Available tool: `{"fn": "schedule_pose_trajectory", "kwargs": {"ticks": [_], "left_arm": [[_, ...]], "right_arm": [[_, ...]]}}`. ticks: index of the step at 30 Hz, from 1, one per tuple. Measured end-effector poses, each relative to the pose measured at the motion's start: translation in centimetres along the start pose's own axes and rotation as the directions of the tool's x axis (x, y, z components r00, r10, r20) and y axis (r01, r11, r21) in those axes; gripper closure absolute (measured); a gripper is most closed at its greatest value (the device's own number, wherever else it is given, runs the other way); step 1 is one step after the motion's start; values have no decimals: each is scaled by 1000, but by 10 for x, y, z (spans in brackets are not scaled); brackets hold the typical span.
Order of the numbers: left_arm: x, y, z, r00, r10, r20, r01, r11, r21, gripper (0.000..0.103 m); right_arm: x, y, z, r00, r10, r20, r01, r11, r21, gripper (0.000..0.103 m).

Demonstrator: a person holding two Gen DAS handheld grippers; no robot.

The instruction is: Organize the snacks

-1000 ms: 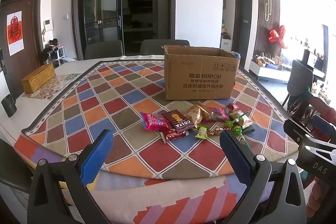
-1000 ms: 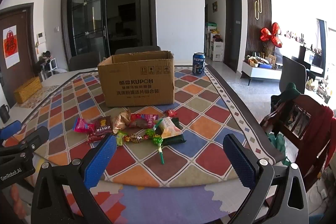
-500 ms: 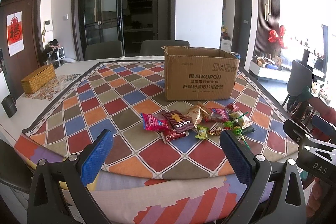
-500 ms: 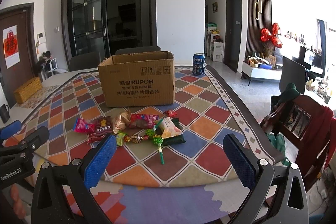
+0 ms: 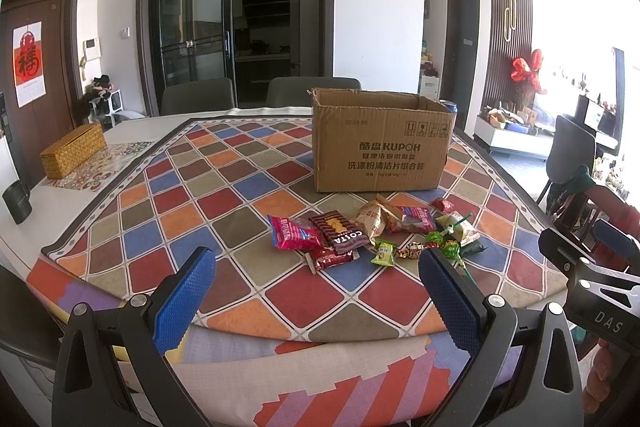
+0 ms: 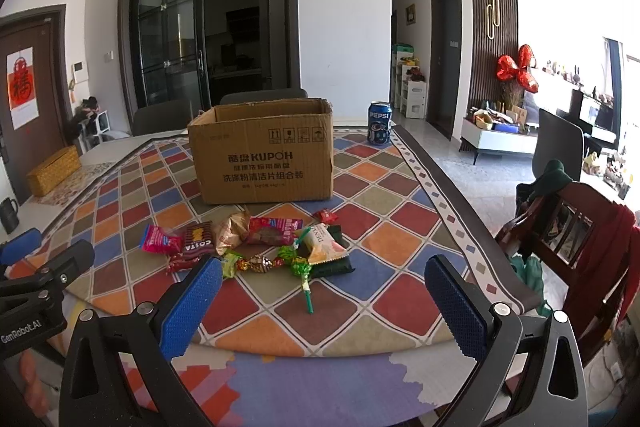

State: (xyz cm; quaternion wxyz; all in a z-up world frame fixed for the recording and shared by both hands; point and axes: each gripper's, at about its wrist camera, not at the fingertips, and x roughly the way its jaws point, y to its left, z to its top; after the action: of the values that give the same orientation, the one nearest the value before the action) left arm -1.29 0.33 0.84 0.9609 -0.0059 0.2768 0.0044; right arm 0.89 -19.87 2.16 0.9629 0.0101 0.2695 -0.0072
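A pile of snacks lies on the checkered tablecloth in front of an open cardboard box (image 5: 382,143) (image 6: 264,153). It includes a pink packet (image 5: 292,234) (image 6: 160,239), a brown COSTA packet (image 5: 340,233) (image 6: 197,241), a cream packet (image 6: 324,245), small wrapped candies (image 6: 258,263) and a green lollipop (image 6: 302,273). My left gripper (image 5: 316,301) is open and empty, above the table's near edge, short of the pile. My right gripper (image 6: 322,309) is open and empty, also near the front edge, to the right of the left one.
A Pepsi can (image 6: 379,123) stands right of the box at the back. A woven box (image 5: 74,149) and a dark mug (image 5: 17,201) sit at the table's left. A wooden chair (image 6: 576,239) with red cloth stands at the right.
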Motion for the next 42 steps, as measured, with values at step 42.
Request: {"fn": "schedule_pose_trajectory", "kwargs": {"ticks": [42], "left_arm": [[41, -20, 8, 995, -55, -87, 61, 996, 68, 17]], "right_arm": [[36, 0, 3, 993, 74, -91, -75, 997, -13, 9]]}}
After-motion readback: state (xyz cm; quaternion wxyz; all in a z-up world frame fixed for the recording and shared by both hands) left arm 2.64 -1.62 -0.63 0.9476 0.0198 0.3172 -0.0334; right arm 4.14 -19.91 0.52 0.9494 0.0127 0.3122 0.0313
